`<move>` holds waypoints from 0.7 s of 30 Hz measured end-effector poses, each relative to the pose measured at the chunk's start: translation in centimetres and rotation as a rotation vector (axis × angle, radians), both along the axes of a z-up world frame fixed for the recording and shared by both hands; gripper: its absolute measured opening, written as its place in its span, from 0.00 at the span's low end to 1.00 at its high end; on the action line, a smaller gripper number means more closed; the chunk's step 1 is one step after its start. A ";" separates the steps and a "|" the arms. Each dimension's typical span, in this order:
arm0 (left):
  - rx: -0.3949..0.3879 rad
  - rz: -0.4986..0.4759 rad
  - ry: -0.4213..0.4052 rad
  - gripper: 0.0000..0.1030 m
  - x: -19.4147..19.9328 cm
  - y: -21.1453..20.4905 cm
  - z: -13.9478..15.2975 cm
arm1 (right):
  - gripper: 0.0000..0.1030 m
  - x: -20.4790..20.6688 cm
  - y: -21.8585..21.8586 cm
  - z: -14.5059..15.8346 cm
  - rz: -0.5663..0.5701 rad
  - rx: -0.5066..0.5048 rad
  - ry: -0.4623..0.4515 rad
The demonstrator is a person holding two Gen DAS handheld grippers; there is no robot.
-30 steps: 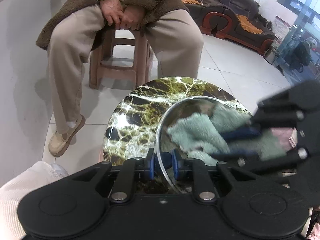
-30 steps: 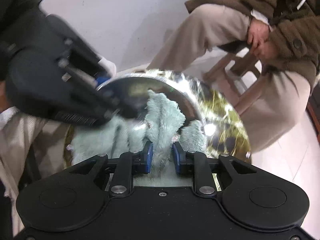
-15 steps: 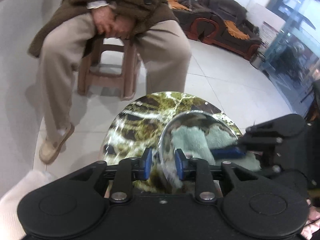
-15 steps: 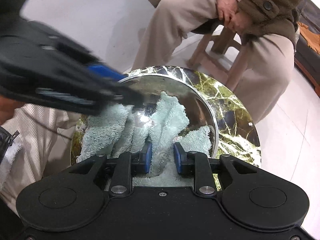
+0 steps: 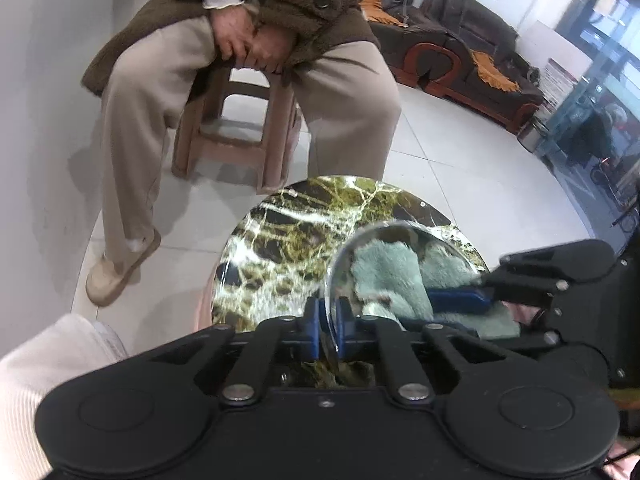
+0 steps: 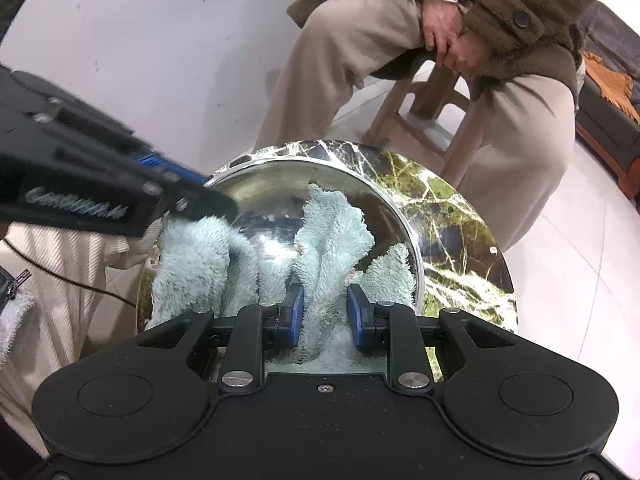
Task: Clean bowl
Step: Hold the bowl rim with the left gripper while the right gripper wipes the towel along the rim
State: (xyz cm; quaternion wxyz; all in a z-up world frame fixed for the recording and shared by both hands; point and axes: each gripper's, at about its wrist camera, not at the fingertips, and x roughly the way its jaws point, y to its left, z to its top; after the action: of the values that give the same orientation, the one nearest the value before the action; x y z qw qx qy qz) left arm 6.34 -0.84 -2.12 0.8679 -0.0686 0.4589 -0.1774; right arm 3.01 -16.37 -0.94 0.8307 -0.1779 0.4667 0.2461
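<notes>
- The steel bowl (image 6: pixel 320 200) sits on the marble worktop (image 6: pixel 460 240); the left claw (image 5: pixel 328 326) pinches its rim.
- The right claw (image 6: pixel 323 312) grips the green towel (image 6: pixel 332 240) inside; the bowl's bottom is hidden.

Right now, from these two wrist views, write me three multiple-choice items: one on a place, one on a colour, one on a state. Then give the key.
1. Where does the cloth lie?
A. inside the steel bowl
B. on the floor
C. on the stool

2. What colour is the cloth?
A. red
B. pale green
C. black

3. What does the left gripper clamp?
A. a spoon
B. nothing
C. the bowl's rim

Key: 1 A, the cloth bunches within the bowl on the marble table. 2 B, its pile shows pale green. 3 C, the blue pads pinch the rim; the right gripper grips the cloth.
</notes>
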 end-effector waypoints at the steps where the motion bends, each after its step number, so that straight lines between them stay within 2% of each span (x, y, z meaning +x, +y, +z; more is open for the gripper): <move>1: 0.013 -0.013 -0.011 0.05 0.4 -0.2 -0.1 | 0.22 -0.2 0.0 0.2 -0.002 0.002 -0.001; 6: 0.016 -0.049 -0.017 0.06 1.9 -0.5 -0.5 | 0.22 -0.8 0.3 1.2 -0.011 -0.018 -0.037; 11: -0.013 -0.058 0.000 0.08 1.1 0.4 0.0 | 0.28 -0.6 -0.5 1.6 -0.003 -0.022 -0.033; 15: -0.026 -0.047 0.029 0.16 0.3 0.8 0.3 | 0.29 -0.7 -0.7 1.6 0.017 -0.010 -0.020; 18: -0.025 -0.036 0.040 0.15 0.1 0.7 0.1 | 0.29 -0.7 -0.7 1.5 0.033 -0.001 -0.011; 21: -0.033 -0.022 0.031 0.08 0.2 0.5 -0.3 | 0.29 -0.6 -0.5 1.3 0.065 -0.011 0.000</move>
State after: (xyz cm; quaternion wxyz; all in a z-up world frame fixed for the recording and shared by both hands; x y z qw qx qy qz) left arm 6.56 -0.32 -2.46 0.8573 -0.0809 0.4701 -0.1933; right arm 2.40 -16.84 0.32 0.8213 -0.1975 0.4619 0.2704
